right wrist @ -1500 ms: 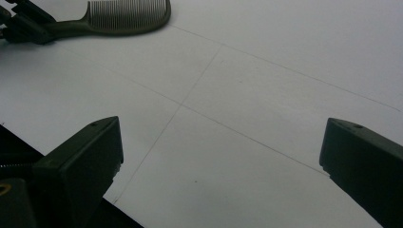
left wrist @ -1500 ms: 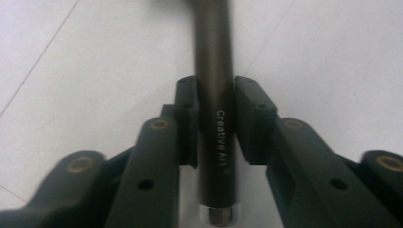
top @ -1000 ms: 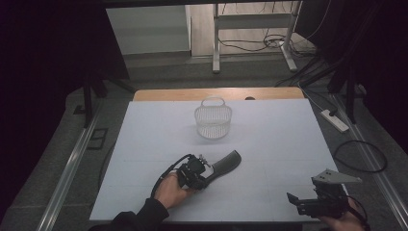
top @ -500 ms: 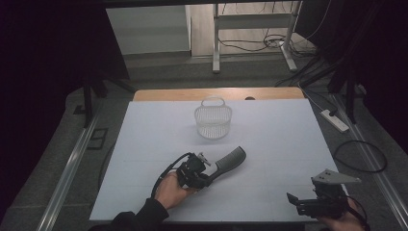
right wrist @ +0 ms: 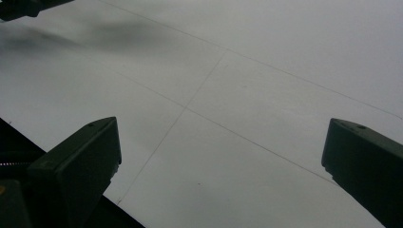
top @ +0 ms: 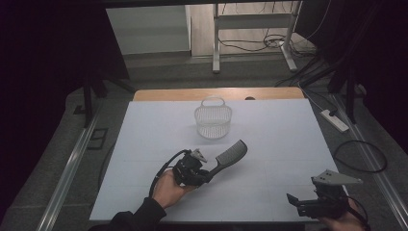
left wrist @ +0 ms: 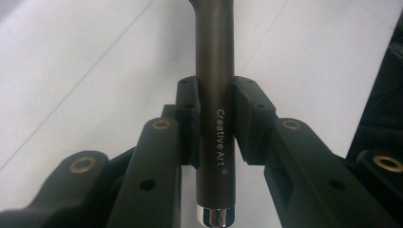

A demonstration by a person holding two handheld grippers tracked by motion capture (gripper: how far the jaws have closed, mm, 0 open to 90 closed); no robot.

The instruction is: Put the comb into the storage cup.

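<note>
Black left tongs (top: 204,174) clamping hairbrush (top: 230,157) handle, angled toward basket (top: 213,120)

Basket (top: 213,121) stands alone mid-table toward far edge; white table (top: 288,144) open on both its sides. Brush (top: 230,156) juts from left gripper (top: 202,174) toward basket, gap between them. Right gripper (top: 293,201) at near right corner, well apart; centre lane open

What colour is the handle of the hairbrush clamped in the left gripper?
Dark brown-grey, with white "Creative Art" lettering and a shiny silver end cap; the hairbrush handle shows best in the left gripper view.
</note>
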